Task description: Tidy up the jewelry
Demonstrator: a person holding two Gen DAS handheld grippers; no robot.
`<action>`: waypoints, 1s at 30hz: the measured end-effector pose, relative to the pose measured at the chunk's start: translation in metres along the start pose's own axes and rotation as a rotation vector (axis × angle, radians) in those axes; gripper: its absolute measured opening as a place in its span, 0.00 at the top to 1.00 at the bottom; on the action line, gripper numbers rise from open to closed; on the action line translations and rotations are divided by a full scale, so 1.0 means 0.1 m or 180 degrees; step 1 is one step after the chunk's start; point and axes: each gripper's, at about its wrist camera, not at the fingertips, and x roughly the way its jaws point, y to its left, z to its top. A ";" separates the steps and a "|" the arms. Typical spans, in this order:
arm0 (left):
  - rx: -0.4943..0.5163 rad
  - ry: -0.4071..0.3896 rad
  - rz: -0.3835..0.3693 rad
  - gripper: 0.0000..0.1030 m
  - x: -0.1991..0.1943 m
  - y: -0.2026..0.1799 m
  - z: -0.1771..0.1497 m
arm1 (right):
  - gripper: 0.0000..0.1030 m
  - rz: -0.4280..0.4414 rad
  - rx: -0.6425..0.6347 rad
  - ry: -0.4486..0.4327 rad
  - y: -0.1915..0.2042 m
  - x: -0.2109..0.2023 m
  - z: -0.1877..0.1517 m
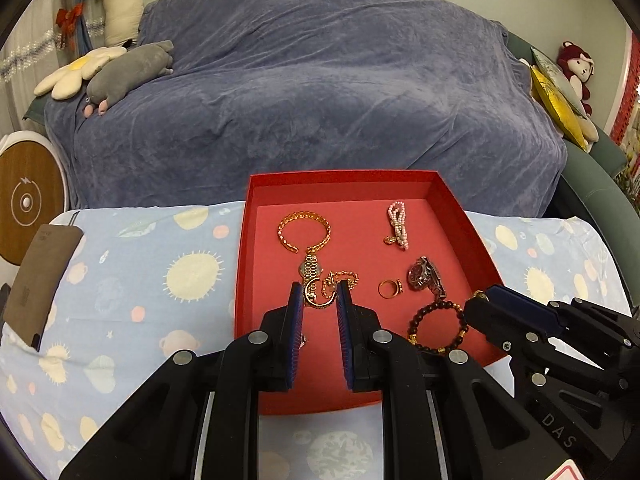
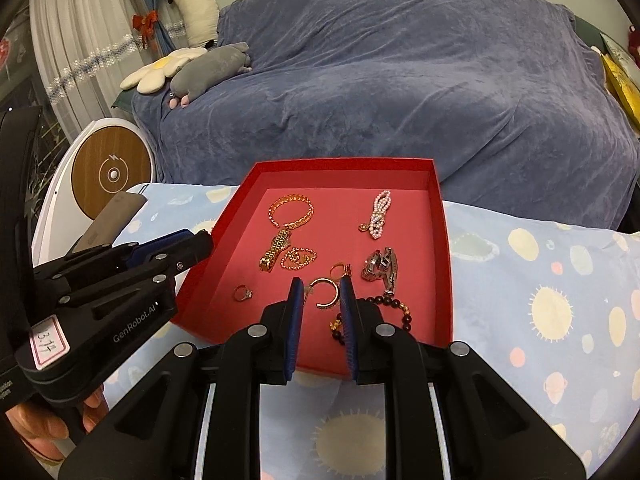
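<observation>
A red tray (image 1: 452, 208) (image 2: 440, 248) on the table holds a gold bangle (image 1: 304, 226) (image 2: 291, 210), a gold watch (image 1: 310, 272) (image 2: 276, 250), a gold chain (image 1: 340, 282) (image 2: 299, 258), a pink pearl bracelet (image 1: 397, 220) (image 2: 379, 212), a silver watch (image 1: 426, 276) (image 2: 381, 268), a gold ring (image 1: 389, 289) (image 2: 339, 270), a dark bead bracelet (image 1: 438, 326) (image 2: 394, 306), an open gold cuff (image 2: 325, 292) and a small stone ring (image 2: 243, 293). My left gripper (image 1: 319, 294) is open above the tray's front left. My right gripper (image 2: 320, 290) is open around the cuff, not clamping it.
The tray sits on a light blue planet-print cloth (image 1: 140, 280) (image 2: 540, 300). A brown phone-like slab (image 1: 40, 280) lies at the table's left edge. Behind is a sofa under a blue throw (image 1: 320, 92) with plush toys (image 1: 128, 72). A round white device (image 2: 108, 172) stands at left.
</observation>
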 end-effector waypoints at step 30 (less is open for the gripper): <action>-0.0057 0.0111 0.0180 0.46 -0.12 -0.08 -0.28 | 0.52 -0.0095 0.0191 -0.0025 -0.09 -0.38 -0.31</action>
